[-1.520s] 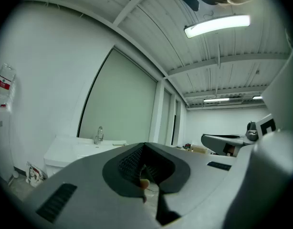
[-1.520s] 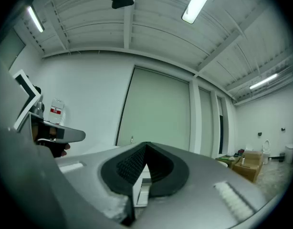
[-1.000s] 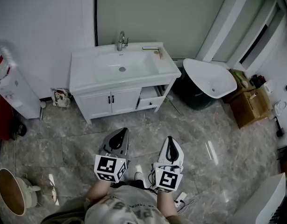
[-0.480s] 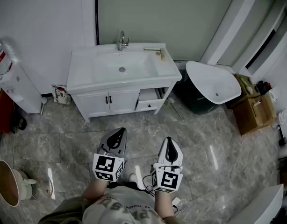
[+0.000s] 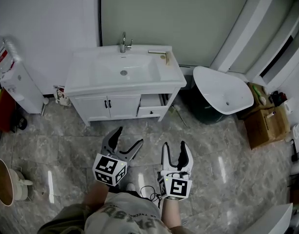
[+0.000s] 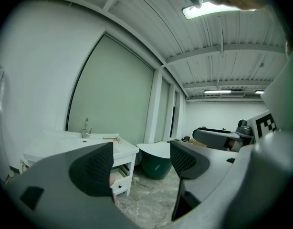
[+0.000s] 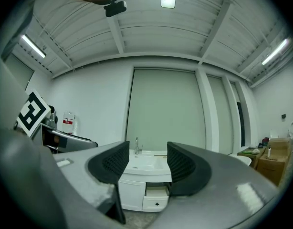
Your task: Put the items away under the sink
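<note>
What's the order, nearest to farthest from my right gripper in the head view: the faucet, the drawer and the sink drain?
1. The drawer, at the right end of the cabinet, just ahead of the right gripper, whose empty jaws have just been opening.
2. The sink drain, in the middle of the basin, farther back.
3. The faucet, at the basin's back edge, by the wall.

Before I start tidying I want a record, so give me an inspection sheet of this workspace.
Surface: glossy stone floor.
Job's things: vanity, doors shut, drawer partly open; small object on its top, too small to identify.
Clutter: bag beside vanity; cardboard boxes at right.
Grippers: left gripper and right gripper have just been opening; nothing between the jaws.
Cables: cable on floor by the person's feet.
Surroundings: water dispenser left; freestanding basin right.
</note>
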Action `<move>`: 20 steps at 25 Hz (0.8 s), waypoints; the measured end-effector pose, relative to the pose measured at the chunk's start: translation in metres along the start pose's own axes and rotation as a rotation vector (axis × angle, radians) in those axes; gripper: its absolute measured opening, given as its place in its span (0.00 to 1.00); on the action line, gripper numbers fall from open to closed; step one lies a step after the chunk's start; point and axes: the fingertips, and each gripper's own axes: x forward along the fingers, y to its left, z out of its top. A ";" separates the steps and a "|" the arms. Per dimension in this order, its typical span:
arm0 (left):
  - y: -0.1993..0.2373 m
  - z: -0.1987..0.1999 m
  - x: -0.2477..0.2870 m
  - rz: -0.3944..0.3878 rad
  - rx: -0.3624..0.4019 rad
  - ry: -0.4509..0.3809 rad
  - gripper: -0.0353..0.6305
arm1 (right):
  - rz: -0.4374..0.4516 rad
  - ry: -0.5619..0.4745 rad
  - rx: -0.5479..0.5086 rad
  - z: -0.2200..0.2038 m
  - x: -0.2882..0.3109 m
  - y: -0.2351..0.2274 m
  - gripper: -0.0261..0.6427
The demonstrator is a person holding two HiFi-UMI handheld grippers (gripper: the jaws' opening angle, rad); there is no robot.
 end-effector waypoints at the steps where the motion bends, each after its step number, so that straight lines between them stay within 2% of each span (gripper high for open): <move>1: -0.002 -0.001 0.004 0.002 0.000 0.006 0.59 | 0.003 0.002 0.001 -0.001 0.001 -0.005 0.39; 10: -0.007 -0.008 0.034 0.018 0.021 0.055 0.59 | -0.009 0.005 0.049 -0.006 0.015 -0.034 0.39; 14: 0.003 -0.013 0.047 0.018 0.014 0.075 0.59 | -0.024 0.016 0.067 -0.013 0.025 -0.039 0.39; 17: 0.016 -0.016 0.061 0.013 0.007 0.082 0.59 | -0.026 0.058 0.040 -0.030 0.036 -0.044 0.39; 20: 0.028 -0.013 0.083 -0.004 0.005 0.077 0.59 | -0.044 0.049 0.044 -0.031 0.056 -0.048 0.39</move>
